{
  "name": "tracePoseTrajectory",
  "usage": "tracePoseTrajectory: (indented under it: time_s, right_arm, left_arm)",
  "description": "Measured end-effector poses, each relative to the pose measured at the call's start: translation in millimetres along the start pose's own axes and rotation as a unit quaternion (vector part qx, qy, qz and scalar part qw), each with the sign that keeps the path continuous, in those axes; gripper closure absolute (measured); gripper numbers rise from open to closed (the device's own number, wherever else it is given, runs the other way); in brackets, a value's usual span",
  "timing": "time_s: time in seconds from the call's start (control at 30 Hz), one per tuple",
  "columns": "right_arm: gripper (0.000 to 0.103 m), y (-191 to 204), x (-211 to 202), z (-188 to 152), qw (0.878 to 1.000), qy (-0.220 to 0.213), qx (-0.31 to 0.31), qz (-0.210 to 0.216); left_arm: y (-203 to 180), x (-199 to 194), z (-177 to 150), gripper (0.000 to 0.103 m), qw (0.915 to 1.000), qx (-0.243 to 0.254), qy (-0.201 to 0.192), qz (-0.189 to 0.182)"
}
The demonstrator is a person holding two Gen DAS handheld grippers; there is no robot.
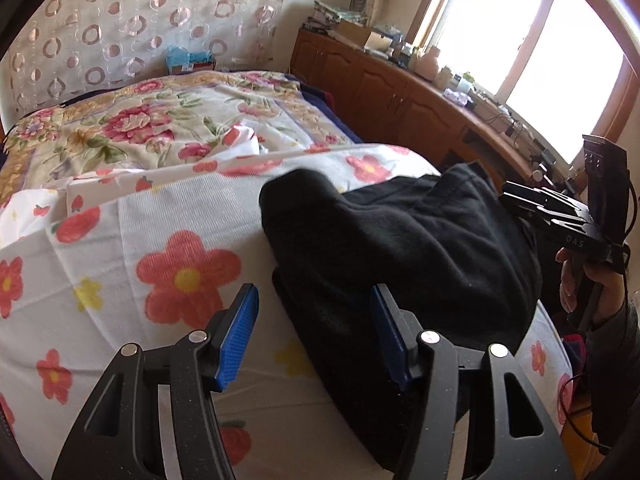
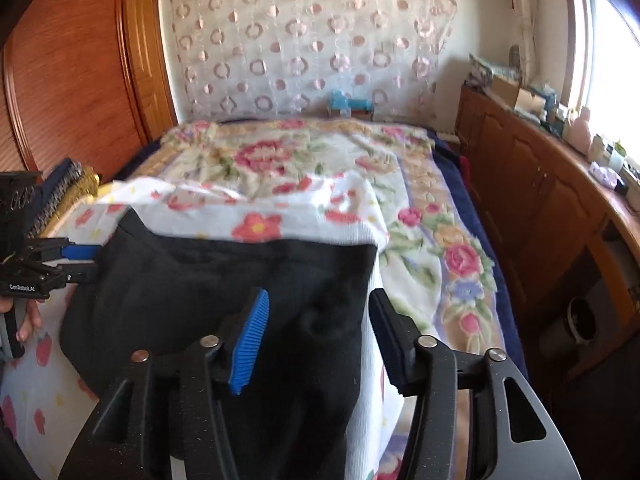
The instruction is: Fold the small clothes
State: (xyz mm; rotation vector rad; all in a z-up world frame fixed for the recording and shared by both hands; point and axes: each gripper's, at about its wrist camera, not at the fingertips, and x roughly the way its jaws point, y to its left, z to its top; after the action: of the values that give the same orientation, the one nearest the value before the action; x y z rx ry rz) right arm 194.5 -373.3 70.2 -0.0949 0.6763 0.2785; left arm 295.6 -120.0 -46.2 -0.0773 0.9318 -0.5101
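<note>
A black garment [image 1: 400,240] lay bunched on the flowered sheet [image 1: 172,240] of the bed, filling the centre and lower right of the left wrist frame. The left hand-held gripper [image 1: 314,336] stood wide apart, blue pads [image 1: 236,340] straddling the garment's near edge with nothing pinched. The right hand-held gripper [image 2: 318,340] was likewise spread, holding nothing, the cloth's corner lying between its fingers.

I judged that closing there could catch the sheet along with the garment, or take several layers at once, since the heap showed no clean edge. The garment's shape was hard to read; its near part was cut off behind the gripper bodies.
</note>
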Motion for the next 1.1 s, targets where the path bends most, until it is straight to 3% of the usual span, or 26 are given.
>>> tracePoseTrajectory:
  time_s: [0.17, 0.4, 0.53, 0.63, 0.73, 0.77, 0.83, 1.1]
  right_arm:
    - [0.048, -10.3, 22.8, -4.1, 0.998, 0.051, 0.020, 0.014]
    - [0.048, -17.9, 35.7, 5.7, 0.996, 0.062, 0.028, 0.049]
    - [0.048, -23.8, 41.4, 10.1, 0.995, 0.065, 0.027, 0.063]
    - [0.063, -19.5, 43.9, 3.2, 0.994, 0.063, 0.025, 0.086]
    - [0.079, -19.6, 42.3, 1.3, 0.992, 0.063, 0.026, 0.110]
    - [0.086, -20.4, 41.7, 0.9, 0.991, 0.060, 0.026, 0.113]
    - [0.088, -18.4, 38.0, -1.3, 0.993, 0.043, 0.021, 0.110]
    - [0.090, 0.1, -8.0, 9.3, 0.995, -0.042, 0.012, 0.085]
  left_arm:
    - [2.3, 7.5, -2.3, 0.044, 0.9999, -0.003, 0.015, -0.001]
    - [0.4, 6.9, -4.6, 0.044, 1.0000, 0.000, 0.006, 0.001]
    - [-0.6, 8.0, -4.3, 0.060, 0.9996, -0.002, 0.012, -0.025]
    - [1.4, 8.9, -2.8, 0.065, 0.9992, -0.008, 0.014, -0.036]
    - [2.0, 8.5, -2.2, 0.078, 0.9984, -0.016, 0.016, -0.052]
    - [0.1, 7.6, -2.4, 0.087, 0.9983, -0.013, 0.015, -0.054]
    - [-11.3, 0.7, -3.7, 0.090, 0.9993, 0.019, 0.004, -0.032]
    - [-24.1, -60.3, -3.7, 0.093, 0.9960, 0.027, -0.079, -0.031]
